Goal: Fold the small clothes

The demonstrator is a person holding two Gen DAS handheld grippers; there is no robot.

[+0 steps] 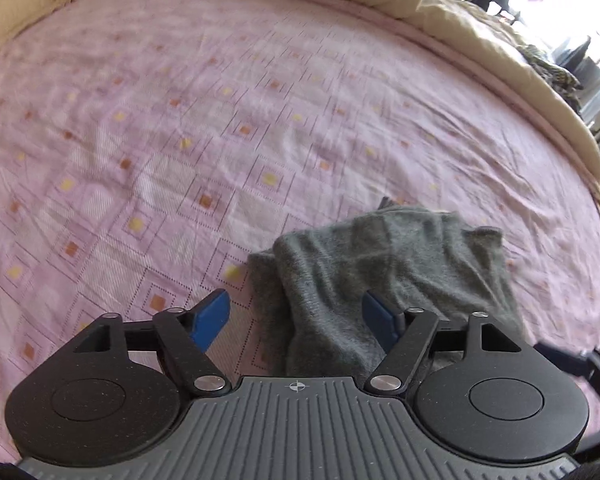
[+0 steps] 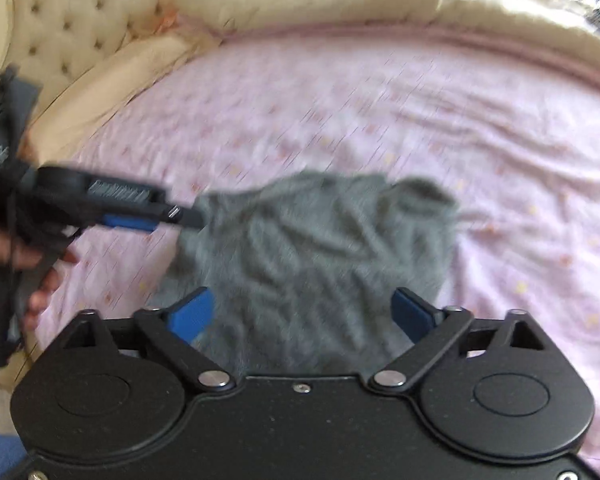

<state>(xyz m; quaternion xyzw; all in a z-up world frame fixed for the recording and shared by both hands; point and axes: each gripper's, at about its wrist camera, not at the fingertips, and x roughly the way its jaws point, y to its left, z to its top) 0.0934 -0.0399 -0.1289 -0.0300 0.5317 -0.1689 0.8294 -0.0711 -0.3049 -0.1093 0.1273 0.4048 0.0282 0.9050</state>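
- Nearest the left wrist camera, the left gripper was seen with its blue pads spread wide and nothing held; the near-left part of the grey garment lay between and below them, though contact could not be told.
- On the pink patterned bedsheet, the garment was found crumpled near the near edge of the bed, with one layer partly lapped over another and its outline uneven.
- Along the far and right edges of the bed, a beige quilt was bunched, well apart from the garment.
- In the blurred right wrist view, the left gripper was seen from the side at the garment's left edge, carried by a hand; whether cloth was caught there could not be told.
- Closest to that camera, the right gripper was likewise held wide open and empty, above the near part of the garment.
- A tufted cream headboard was visible at the far-left corner of the bed.
- The step in hand was judged to be an early one: reaching for grip points, with no clean fold yet made.
- The next move was judged to call for each gripper to be closed on an edge or corner, so the cloth could be drawn flat before folding.
- No brand, label or readable writing was made out; only a small crosshair mark was seen on the left gripper's body.
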